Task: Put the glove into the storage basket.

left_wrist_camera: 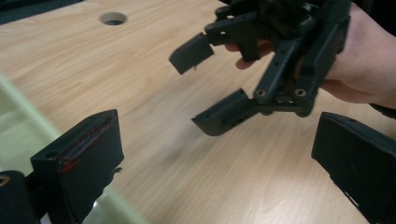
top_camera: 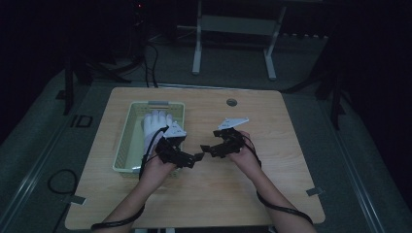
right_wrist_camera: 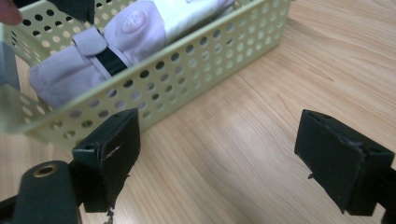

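A pale green perforated basket (top_camera: 122,141) stands on the left half of the wooden table (top_camera: 272,145). Inside it lies a folded white and lavender fabric item with a strap (top_camera: 154,123), seen close in the right gripper view (right_wrist_camera: 126,37). My left gripper (top_camera: 193,159) hovers just right of the basket, open and holding nothing (left_wrist_camera: 215,163). Facing it, a short gap away, is my right gripper (top_camera: 208,148), also open and holding nothing (right_wrist_camera: 226,156). The left gripper view shows the right gripper (left_wrist_camera: 208,84) with its jaws spread. The basket wall (right_wrist_camera: 187,70) lies just beyond the right gripper's jaws.
A round cable hole (top_camera: 231,102) sits near the table's far edge. Bare wood stretches to the right and front of the hands. Cables trail from both grippers along the forearms. A metal frame (top_camera: 233,29) stands on the floor beyond the table.
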{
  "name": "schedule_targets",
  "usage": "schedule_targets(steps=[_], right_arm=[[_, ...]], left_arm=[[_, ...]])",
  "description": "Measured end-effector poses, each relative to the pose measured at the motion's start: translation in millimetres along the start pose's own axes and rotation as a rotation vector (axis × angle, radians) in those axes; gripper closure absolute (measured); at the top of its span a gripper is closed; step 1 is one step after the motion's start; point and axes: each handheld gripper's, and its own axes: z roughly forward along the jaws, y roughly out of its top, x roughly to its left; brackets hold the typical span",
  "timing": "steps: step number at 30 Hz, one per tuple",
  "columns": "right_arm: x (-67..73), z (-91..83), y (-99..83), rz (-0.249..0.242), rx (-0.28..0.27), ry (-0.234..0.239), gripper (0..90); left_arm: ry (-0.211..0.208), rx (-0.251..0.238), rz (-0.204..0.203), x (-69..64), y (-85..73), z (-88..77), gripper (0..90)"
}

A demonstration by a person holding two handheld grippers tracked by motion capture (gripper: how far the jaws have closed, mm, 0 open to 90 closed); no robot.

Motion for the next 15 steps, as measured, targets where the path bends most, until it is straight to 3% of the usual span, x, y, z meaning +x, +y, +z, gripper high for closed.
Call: schedule_targets(steps=[15], right_arm=[[-15.3,-28.4,-36.6,0.006,0.02,-0.027,14.1]], left_arm=[[-0.132,0.049,0.042,-35.9,-15.6,42.0,2.2]])
